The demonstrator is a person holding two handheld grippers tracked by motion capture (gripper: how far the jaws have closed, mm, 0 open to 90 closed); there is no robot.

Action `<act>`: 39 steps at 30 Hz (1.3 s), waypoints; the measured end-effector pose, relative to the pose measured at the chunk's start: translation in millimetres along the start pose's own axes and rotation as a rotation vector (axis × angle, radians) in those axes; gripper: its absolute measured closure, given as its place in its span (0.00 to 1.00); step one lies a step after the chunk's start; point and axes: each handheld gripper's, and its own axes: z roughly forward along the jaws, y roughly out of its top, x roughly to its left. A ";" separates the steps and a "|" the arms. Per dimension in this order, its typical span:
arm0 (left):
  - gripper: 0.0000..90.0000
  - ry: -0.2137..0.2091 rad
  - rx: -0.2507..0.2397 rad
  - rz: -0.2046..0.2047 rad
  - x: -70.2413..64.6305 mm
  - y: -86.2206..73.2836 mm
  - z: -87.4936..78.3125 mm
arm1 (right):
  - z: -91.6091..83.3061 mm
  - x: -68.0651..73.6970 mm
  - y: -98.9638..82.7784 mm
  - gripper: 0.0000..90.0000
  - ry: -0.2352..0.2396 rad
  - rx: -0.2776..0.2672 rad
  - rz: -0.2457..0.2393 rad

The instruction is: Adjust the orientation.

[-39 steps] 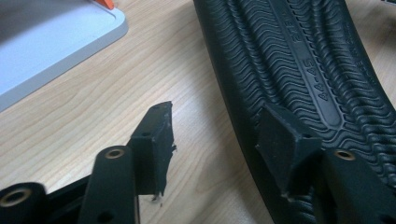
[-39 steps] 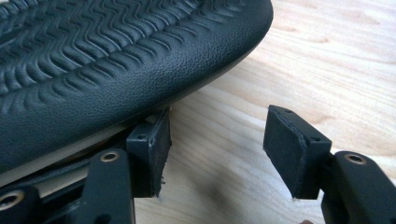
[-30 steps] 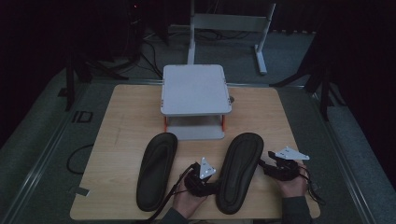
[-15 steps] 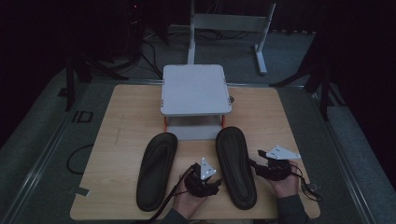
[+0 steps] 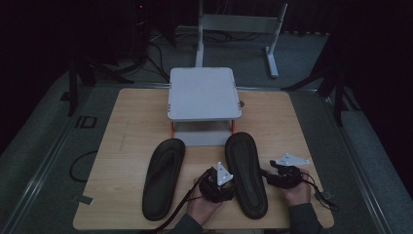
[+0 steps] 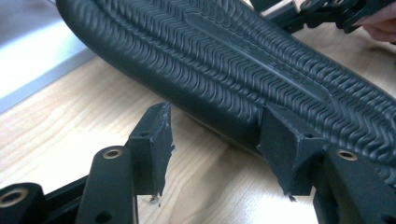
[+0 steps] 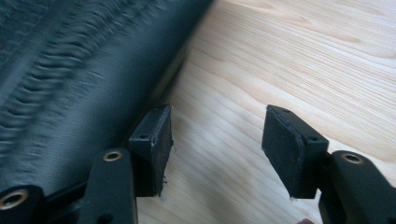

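Though dim, "ID" (image 5: 85, 122) left of sandal (image 5: 246, 170)

No legible text, label, brand, number or sign appears on any object in these views.

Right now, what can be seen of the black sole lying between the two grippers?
The right-hand sole is long, black and rubbery-looking, its upper face covered in wavy ridges around a smooth central strip. It lies flat on the wooden table, toe towards the grey stand. The left gripper sits open at one long edge, one jaw overlapping the rim; the right gripper stands open beside the other.
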 end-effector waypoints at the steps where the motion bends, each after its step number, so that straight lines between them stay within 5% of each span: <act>1: 0.49 0.009 0.011 -0.003 1.6 -1.3 -0.3 | -0.5 1.3 0.3 0.49 -0.004 -0.001 -0.004; 12: 0.49 0.057 0.036 -0.043 20.7 -12.0 -7.3 | -10.5 9.5 8.9 0.50 0.112 -0.087 0.043; 20: 0.49 0.096 0.075 -0.063 27.6 -17.0 -7.5 | -13.9 22.0 20.2 0.51 0.128 -0.113 0.003; 26: 0.48 0.071 0.039 -0.088 28.6 -16.2 -16.0 | -15.8 29.6 29.4 0.51 0.155 -0.146 -0.013; 29: 0.48 0.052 -0.033 -0.093 22.5 -3.1 -34.1 | -14.8 35.6 38.7 0.50 0.173 -0.157 -0.037; 34: 0.46 0.011 -0.101 -0.067 12.3 14.6 -50.0 | -12.9 44.3 46.0 0.51 0.184 -0.175 -0.059; 39: 0.43 0.003 -0.097 -0.029 3.5 24.4 -47.7 | -11.2 50.2 52.1 0.51 0.209 -0.191 -0.061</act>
